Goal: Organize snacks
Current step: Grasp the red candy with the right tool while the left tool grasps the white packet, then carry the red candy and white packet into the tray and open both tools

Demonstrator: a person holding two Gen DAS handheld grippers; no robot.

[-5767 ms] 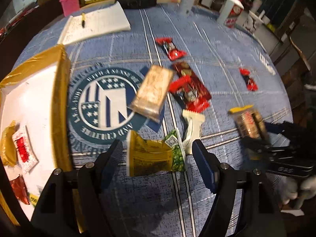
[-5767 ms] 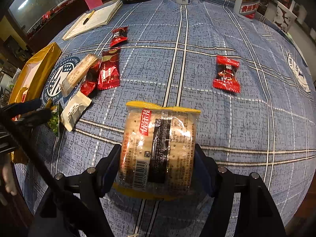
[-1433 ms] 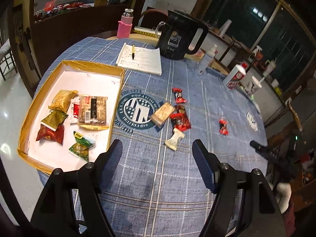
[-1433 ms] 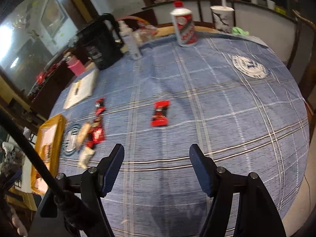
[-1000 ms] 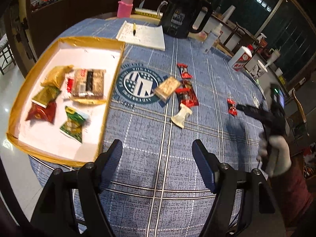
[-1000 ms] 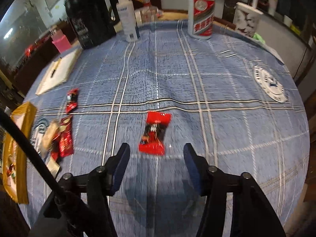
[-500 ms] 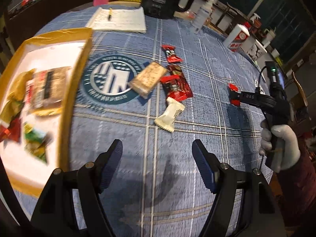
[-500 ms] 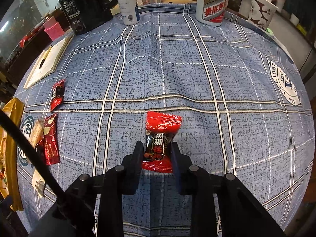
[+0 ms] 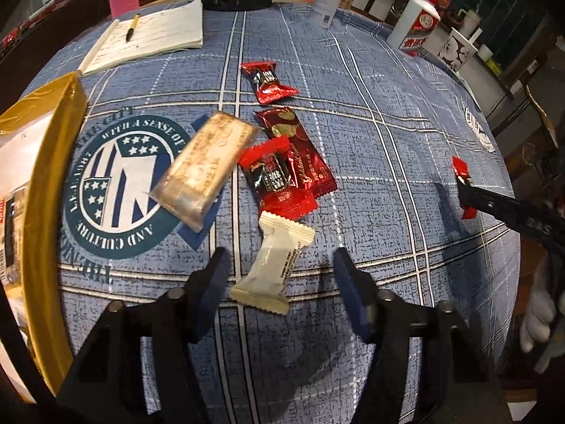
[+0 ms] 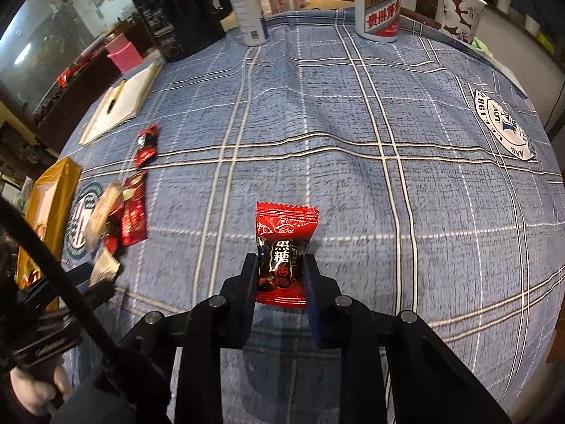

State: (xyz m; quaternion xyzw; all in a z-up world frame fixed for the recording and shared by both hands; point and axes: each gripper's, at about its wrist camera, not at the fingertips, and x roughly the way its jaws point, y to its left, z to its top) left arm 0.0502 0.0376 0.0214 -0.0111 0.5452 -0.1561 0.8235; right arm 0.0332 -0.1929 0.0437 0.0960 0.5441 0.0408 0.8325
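Since a second ago the left tool [image 9: 279, 265] has dropped toward the snack pile, and its jaws have just been closing; they stand apart either side of the white packet [image 9: 273, 265], pads clear of it. The right tool [image 10: 280, 275], then open behind the red candy [image 10: 284, 251], is now clamped on it, low centre of its view, over the blue checked worktop [image 10: 353, 106].

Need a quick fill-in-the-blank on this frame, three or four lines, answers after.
1. The right gripper is shut on a ____ candy packet.
2. The cream wrapper lies between the open fingers of the ____ gripper.
3. A ____ rests on the open notebook.
4. The tablecloth is blue with ____ lines.

Answers: red; left; pen; white
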